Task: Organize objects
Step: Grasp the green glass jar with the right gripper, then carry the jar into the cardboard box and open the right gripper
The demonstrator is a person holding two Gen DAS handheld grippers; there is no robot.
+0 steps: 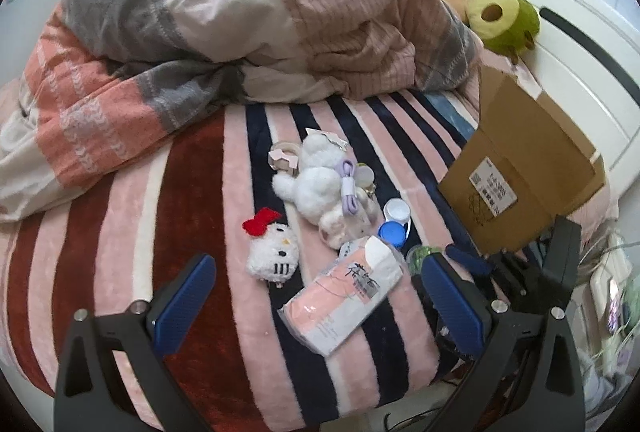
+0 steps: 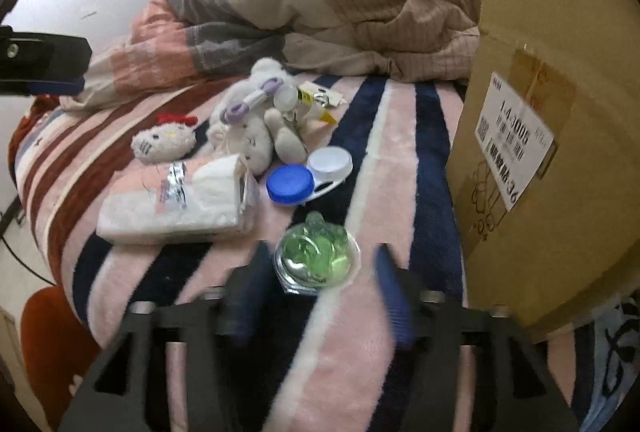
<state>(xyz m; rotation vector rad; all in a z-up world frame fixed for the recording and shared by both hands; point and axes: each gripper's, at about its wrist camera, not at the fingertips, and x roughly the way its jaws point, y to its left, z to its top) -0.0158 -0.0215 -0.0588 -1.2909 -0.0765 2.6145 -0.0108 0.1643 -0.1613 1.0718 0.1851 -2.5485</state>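
A clear green trinket point(image 2: 318, 256) lies on the striped blanket point(image 2: 400, 152), between the tips of my right gripper point(image 2: 320, 264). The fingers are blurred; the left one is at its side and a narrow gap shows on the right. My left gripper point(image 1: 316, 264) hangs wide open over a tissue pack point(image 1: 344, 296) and touches nothing. Behind the pack lie a Hello Kitty plush point(image 1: 272, 252), a white bunny plush point(image 1: 316, 184) with a purple cable point(image 1: 349, 188) on it, and a blue-and-white lens case point(image 1: 394, 222). An open cardboard box point(image 1: 520, 168) stands to the right.
A bunched duvet point(image 1: 240, 24) fills the back of the bed. A green plush point(image 1: 504, 20) leans on the white headboard point(image 1: 568, 52). A pink tape roll point(image 1: 284, 156) and a yellow tube point(image 2: 316, 102) lie by the bunny. The bed's edge runs just below both grippers.
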